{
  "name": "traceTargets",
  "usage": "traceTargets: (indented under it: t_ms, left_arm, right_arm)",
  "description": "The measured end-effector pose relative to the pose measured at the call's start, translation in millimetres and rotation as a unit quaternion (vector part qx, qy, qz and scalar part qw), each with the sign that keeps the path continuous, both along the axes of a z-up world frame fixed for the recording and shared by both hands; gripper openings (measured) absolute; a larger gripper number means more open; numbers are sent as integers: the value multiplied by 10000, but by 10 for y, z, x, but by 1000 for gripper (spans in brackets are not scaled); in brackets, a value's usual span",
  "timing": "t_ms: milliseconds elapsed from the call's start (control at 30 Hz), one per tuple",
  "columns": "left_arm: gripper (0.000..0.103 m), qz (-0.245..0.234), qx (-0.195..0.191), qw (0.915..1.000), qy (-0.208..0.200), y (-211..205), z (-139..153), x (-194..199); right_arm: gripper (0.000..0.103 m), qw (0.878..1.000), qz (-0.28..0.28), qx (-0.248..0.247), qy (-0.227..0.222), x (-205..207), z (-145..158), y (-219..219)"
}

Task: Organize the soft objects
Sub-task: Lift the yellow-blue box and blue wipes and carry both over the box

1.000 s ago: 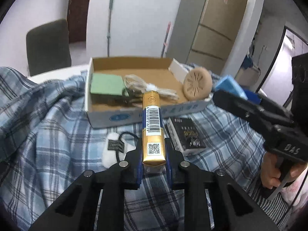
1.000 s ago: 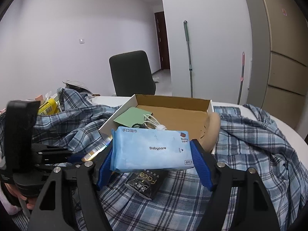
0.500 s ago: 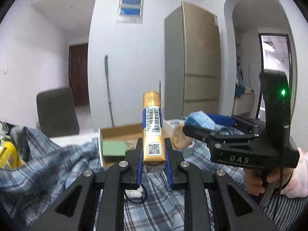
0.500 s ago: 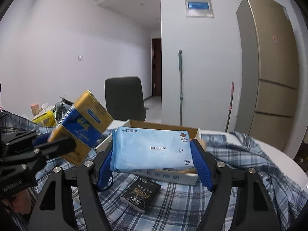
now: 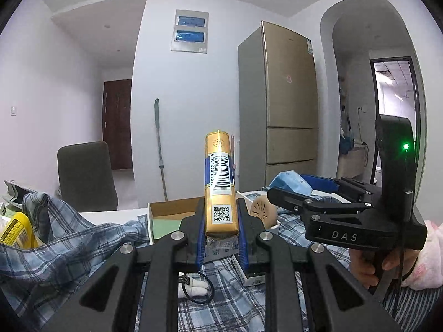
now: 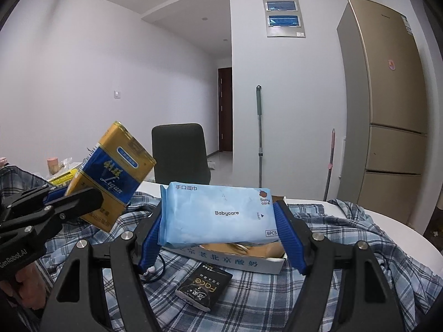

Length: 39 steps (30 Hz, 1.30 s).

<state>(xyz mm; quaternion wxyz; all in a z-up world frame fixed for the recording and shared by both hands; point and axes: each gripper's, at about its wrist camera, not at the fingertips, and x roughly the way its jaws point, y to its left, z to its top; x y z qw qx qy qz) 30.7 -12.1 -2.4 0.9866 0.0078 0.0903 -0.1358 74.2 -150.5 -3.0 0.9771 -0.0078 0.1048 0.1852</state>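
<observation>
A plaid cloth (image 6: 346, 249) covers the table under a cardboard box (image 6: 249, 260). Above it, the right gripper (image 6: 218, 215) clamps a blue wipes pack (image 6: 218, 213) crosswise; the left gripper (image 5: 220, 221) clamps a gold carton (image 5: 220, 188) lengthwise.

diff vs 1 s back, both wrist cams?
Both hands lifted and tipped up: a second ago the cardboard box filled the middle of each view, now it sits low and wall and fridge dominate. The left tongs turned more. Nothing taken or released: the gold-and-blue pack stays clamped in them, the Babycare wipes pack in the right tongs.
</observation>
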Motion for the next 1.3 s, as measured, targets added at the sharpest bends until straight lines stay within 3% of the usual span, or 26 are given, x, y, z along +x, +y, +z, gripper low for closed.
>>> traceTargets:
  t_ms: [300,500,600,733,933,1167,1300]
  left_arm:
    - [21,175,107,9996,-180,-50,104,-85]
    - [21,231,159,9987,-422,-78,352,-47]
    - [21,249,143,9982,-533,-76,500,45]
    - [21,444,327,9930,-1041,-120,631,215]
    - [21,577,86,9920,-1118,-97,727,706]
    - [21,479,-156,9965,-667,12,574,1225]
    - [20,345,-296,9988,-188,104,387,1489]
  right_arm:
    - [73,9997,-83,52,-216,-43,68,-13]
    - [73,9992,-93,161,-361,-8,338,-70]
    - [73,9982,-173,193,-532,63,511,-104]
    - [73,9962,-251,347,-754,247,726,-124]
    - [73,9935,-482,529,-891,598,893,-70]
    - [73,9946,-699,451,-624,965,668,-31]
    - [73,9982,-516,275,-116,1178,409,20]
